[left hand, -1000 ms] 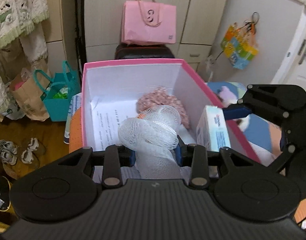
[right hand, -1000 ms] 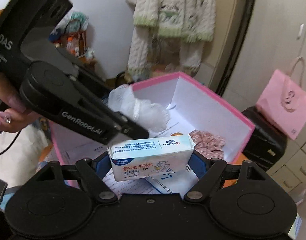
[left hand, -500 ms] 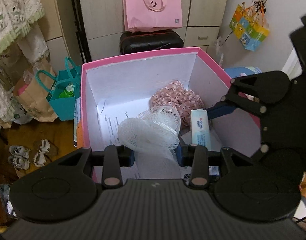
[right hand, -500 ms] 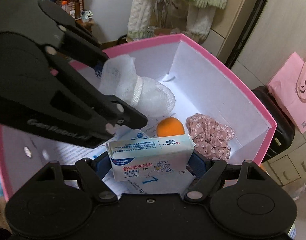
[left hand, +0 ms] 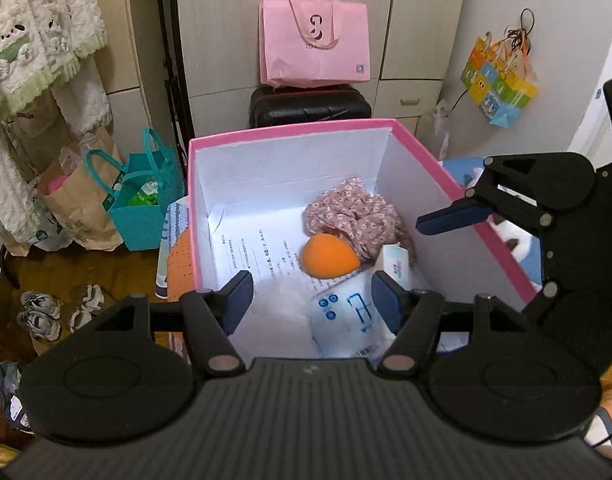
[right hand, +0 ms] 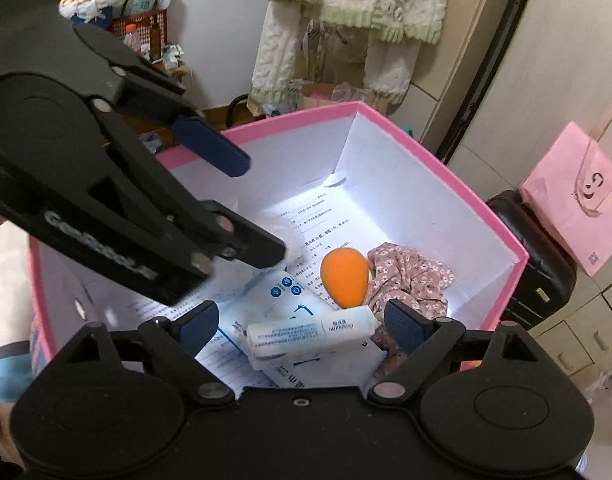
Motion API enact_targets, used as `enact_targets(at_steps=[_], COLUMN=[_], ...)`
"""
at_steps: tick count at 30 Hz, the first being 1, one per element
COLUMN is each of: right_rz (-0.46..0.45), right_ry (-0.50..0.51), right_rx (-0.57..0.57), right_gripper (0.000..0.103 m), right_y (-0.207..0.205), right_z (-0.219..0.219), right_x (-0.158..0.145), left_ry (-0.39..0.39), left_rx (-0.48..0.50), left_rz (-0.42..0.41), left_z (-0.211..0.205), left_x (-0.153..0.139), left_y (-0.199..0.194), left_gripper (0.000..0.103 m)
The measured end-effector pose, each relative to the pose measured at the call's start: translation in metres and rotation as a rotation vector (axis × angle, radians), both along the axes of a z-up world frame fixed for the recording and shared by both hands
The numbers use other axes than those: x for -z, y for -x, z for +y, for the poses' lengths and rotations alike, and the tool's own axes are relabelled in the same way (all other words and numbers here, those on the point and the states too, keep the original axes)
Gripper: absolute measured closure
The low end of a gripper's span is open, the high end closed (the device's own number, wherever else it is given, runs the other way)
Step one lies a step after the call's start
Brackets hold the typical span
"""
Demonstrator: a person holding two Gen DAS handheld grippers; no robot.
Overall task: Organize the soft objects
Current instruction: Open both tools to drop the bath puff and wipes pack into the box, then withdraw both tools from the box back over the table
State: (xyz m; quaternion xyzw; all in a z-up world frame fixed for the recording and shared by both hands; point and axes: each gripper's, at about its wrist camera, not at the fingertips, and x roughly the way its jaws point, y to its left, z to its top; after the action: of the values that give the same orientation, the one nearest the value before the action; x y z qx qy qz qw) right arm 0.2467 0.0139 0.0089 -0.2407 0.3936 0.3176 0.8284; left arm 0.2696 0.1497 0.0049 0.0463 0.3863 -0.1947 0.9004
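A pink box (left hand: 290, 133) with white walls stands open below both grippers; it also shows in the right wrist view (right hand: 445, 168). Inside lie an orange sponge (left hand: 327, 257) (right hand: 343, 278), a floral scrunchie (left hand: 355, 212) (right hand: 411, 280), a tissue pack (left hand: 395, 266) (right hand: 309, 336), a flat wipes pouch (left hand: 345, 320) (right hand: 282, 296) and the white mesh puff (left hand: 282, 316), blurred. My left gripper (left hand: 311, 294) is open and empty over the box. My right gripper (right hand: 302, 320) is open, with the tissue pack lying loose below its jaws.
A pink bag (left hand: 315, 46) sits on a black suitcase (left hand: 309, 106) behind the box. A teal bag (left hand: 140, 200) and paper bag (left hand: 72, 208) stand left. Shoes (left hand: 40, 314) lie on the floor. Clothes (right hand: 353, 20) hang on the wall.
Both grippers opened. The white mesh puff dropped from my left gripper into the box, and the tissue pack dropped from my right gripper into the box.
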Motion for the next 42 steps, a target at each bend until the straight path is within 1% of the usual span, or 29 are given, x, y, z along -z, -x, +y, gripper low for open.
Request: enact_targets(at_steps=[7,11,17,22,25,33,35,39,42], right_rz=[-0.037,-0.084,-0.140,-0.182,-0.200,-0.253,-0.265,-0.280,-0.283], right_ry=[-0.037,-0.039,-0.052,-0.051,-0.056,-0.121,-0.143,-0.196,-0.254], right_rx=[0.009,-0.002,-0.009,-0.005,0.006,0.101,0.128,0.188,0.237], right_gripper=[0.011,0.011,0.011,0.010,0.010,0.010,0.010,0.010,0.010], right_y=[0.026,0.044,0.076,0.104,0.120,0.154,0.162,0.173,0.178], right_z=[-0.012,-0.019,-0.032,-0.046,-0.055,-0.097,-0.112,-0.145,-0.171], right_x=[-0.020,-0.033,-0.053,-0.065,-0.070,-0.081,-0.082,-0.081,-0.075], left_ry=[0.035,0.058,0.045,0.061,0.055,0.058,0.055,0.057,0.060], left_rx=[0.027,0.046,0.097,0.142,0.163,0.217,0.227,0.264,0.292], left_rz=[-0.031,-0.054,-0.087,-0.089,-0.097,-0.100,-0.101,-0.102,-0.099], left_z=[0.006,0.004,-0.006,-0.016,-0.023,-0.046,-0.054,-0.071,-0.086], left_x=[-0.027,-0.042,-0.062,-0.072,-0.075,-0.080,-0.080,-0.078,-0.072], left_y=[0.037,0.062,0.098,0.122,0.136,0.167,0.171,0.180,0.183], left_gripper=[0.039,0.039,0.039,0.038,0.038,0.037,0.034,0.033,0.032])
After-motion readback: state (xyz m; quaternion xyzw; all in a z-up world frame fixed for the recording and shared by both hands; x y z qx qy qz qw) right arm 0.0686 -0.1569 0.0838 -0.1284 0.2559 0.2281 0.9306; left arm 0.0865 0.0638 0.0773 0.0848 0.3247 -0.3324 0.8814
